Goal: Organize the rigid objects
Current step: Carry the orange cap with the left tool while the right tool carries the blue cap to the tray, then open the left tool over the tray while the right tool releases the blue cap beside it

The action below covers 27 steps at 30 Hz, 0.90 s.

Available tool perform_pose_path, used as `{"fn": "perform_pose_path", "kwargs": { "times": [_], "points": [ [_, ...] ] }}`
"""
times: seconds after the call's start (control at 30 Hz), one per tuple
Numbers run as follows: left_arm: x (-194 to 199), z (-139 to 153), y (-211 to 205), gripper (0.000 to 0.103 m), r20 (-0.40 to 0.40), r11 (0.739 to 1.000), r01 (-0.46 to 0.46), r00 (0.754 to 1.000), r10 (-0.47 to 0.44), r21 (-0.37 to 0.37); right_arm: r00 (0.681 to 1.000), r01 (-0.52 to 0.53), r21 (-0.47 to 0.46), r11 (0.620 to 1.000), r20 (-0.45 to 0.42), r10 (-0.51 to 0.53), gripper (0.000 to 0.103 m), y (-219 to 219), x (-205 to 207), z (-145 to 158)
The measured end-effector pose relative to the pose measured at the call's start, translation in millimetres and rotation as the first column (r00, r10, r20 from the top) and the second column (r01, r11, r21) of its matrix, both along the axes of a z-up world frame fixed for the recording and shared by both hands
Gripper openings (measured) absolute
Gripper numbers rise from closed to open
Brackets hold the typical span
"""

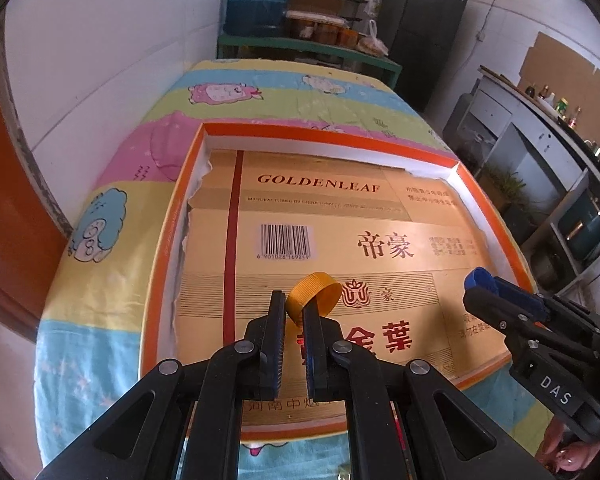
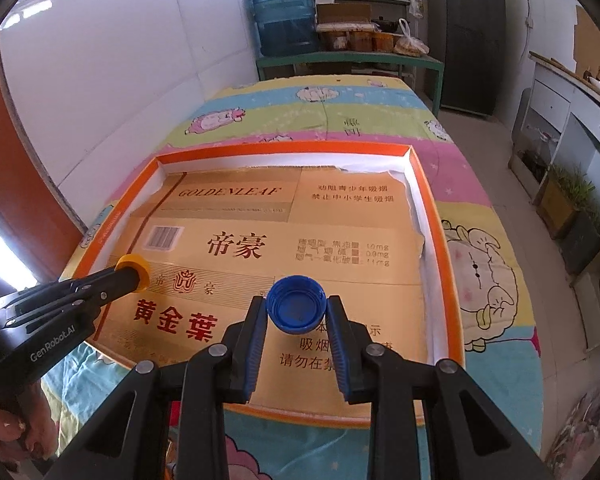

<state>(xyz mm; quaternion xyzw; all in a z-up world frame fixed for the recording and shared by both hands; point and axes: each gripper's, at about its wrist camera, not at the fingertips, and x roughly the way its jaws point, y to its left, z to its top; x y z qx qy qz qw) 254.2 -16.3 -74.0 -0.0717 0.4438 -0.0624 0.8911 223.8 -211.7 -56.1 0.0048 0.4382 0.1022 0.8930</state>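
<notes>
My left gripper is shut on the rim of a yellow bottle cap, held tilted above an orange-rimmed tray lined with gold cardboard. My right gripper is shut on a blue bottle cap, open side up, above the tray's near part. The right gripper with the blue cap shows at the right of the left wrist view. The left gripper with the yellow cap shows at the left of the right wrist view.
The tray lies on a table with a pastel cartoon cloth, against a white wall on the left. Beyond stand a green shelf with a blue water jug, a dark fridge and counters at the right.
</notes>
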Motion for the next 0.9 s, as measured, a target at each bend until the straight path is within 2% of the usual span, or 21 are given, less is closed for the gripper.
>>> {"fn": "perform_pose_path", "kwargs": {
  "times": [0.2,0.37,0.43,0.6,0.9],
  "points": [
    [3.2,-5.5,0.8,0.01,0.007,1.0,0.003,1.0,-0.003,-0.01,1.0,0.005,0.005,1.0,-0.024,-0.005,0.031,0.8,4.6,-9.1],
    [3.9,-8.3,0.1,0.024,0.019,0.999,0.034,0.999,-0.034,-0.021,0.999,0.011,0.006,1.0,-0.034,-0.01,0.031,-0.7,5.9,-13.2],
    [3.4,-7.9,0.6,0.036,0.024,1.0,0.027,0.999,-0.026,-0.012,0.999,0.012,0.006,1.0,-0.034,-0.011,0.031,-0.7,6.1,-14.3],
    [0.3,-4.8,1.6,0.039,0.028,1.0,0.024,0.999,-0.024,-0.018,1.0,0.011,-0.01,1.0,-0.022,-0.011,0.031,0.8,5.0,-15.7],
    [-17.1,12.5,6.5,0.043,0.083,0.999,0.01,0.997,-0.007,-0.032,1.0,0.004,-0.017,1.0,-0.001,-0.004,0.031,1.9,-0.9,-14.7]
  ]
}}
